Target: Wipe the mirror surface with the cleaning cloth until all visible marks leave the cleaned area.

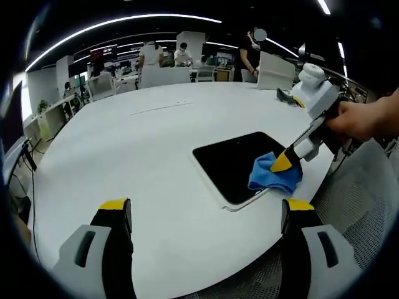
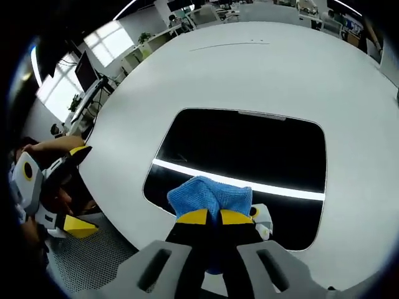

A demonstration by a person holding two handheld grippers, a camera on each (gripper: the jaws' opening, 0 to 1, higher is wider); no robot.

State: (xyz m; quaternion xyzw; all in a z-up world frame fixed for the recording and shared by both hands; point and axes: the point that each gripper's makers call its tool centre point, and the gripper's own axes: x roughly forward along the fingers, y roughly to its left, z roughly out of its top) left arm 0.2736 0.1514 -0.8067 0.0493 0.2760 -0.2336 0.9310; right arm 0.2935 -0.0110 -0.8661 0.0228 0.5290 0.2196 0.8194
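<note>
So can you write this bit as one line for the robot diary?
right gripper: shut on blue cloth | cloth: on mirror | left gripper: open, off mirror

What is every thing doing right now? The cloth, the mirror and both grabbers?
Blue cleaning cloth: bunched, pinched, pressed on the mirror's near part.
Dark rectangular mirror: flat on the white round table, reflecting a light strip.
Right gripper: shut on the cloth.
Left gripper: open, empty, above the table edge.

Right tongs [image 2: 207,216] pinched shut — gripped by a hand [image 1: 358,118], left tongs [image 1: 206,207] spread wide
</note>
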